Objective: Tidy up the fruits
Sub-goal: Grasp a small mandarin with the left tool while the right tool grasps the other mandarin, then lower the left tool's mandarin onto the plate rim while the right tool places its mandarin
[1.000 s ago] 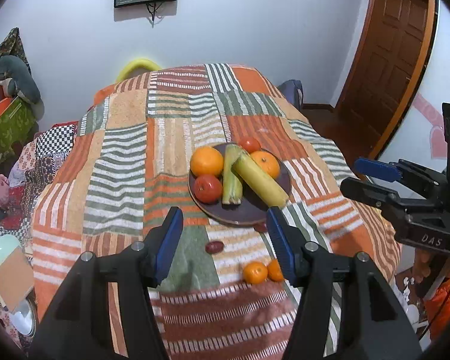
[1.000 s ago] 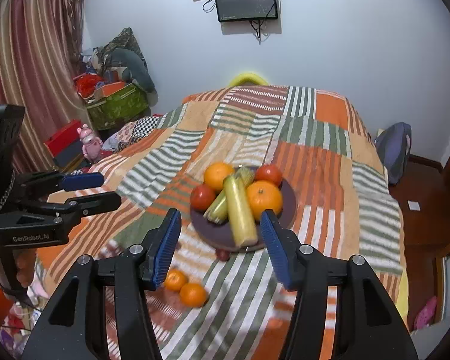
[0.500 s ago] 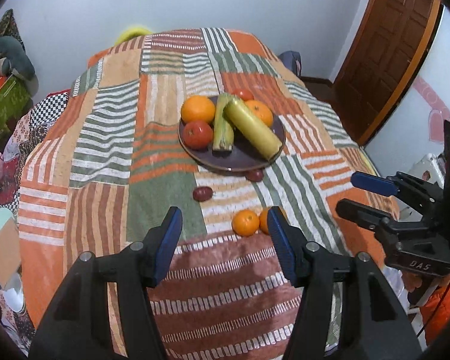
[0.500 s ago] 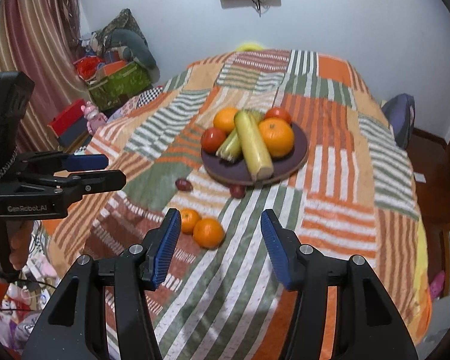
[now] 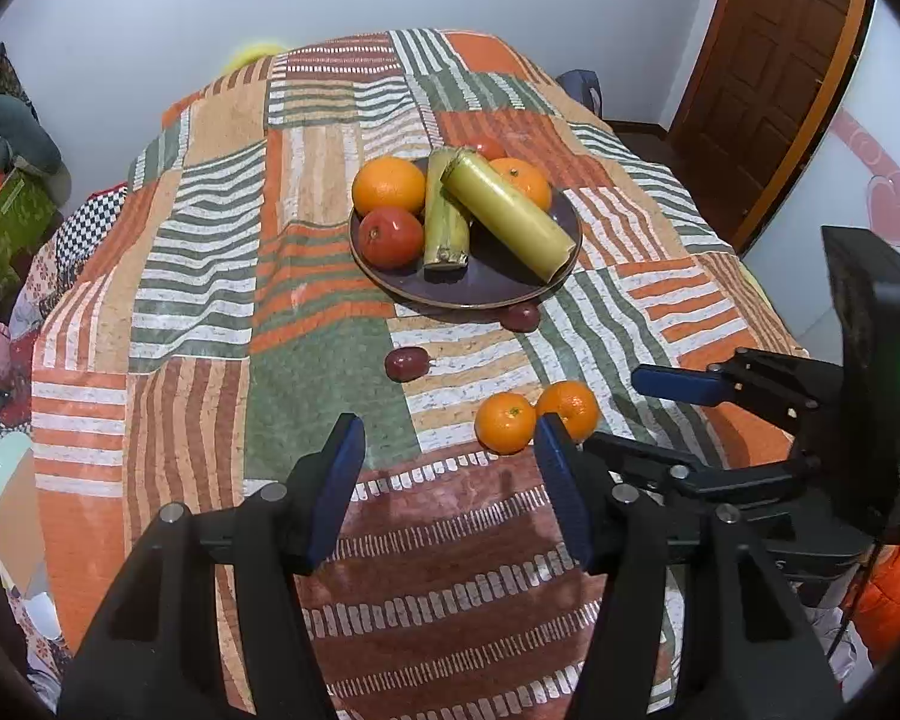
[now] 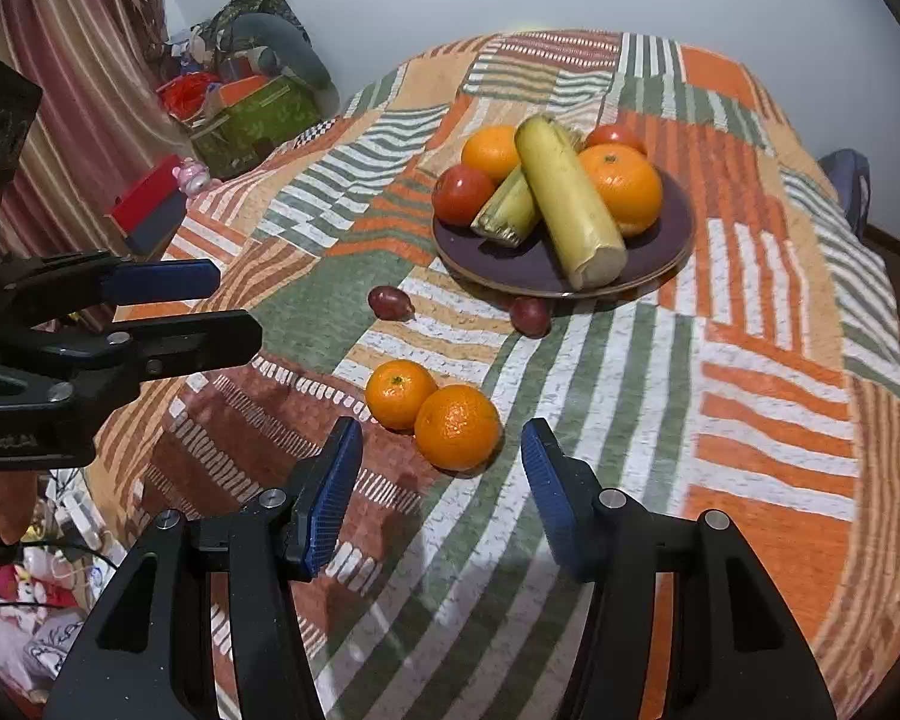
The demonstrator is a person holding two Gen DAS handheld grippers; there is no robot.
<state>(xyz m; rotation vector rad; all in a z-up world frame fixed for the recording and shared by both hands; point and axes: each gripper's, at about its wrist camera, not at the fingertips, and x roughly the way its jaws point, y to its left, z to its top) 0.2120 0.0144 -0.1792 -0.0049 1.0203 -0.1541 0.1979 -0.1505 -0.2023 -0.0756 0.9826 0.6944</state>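
With both grippers empty and jaws apart, the right gripper (image 6: pixel 441 462) lines up on the nearer tangerine (image 6: pixel 457 426), which touches a second tangerine (image 6: pixel 399 393) on the quilt (image 6: pixel 630 420), short of the plate (image 6: pixel 678 240). Best to straddle only the near one, close gently. Left gripper (image 5: pixel 447 459) hovers over bare cloth.

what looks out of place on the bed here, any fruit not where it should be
Four pieces lie loose on the patchwork bedspread instead of on the dark plate: two small oranges touching each other near the front, and two dark red grapes, one right at the plate's rim. Nothing looks spilled or damaged.
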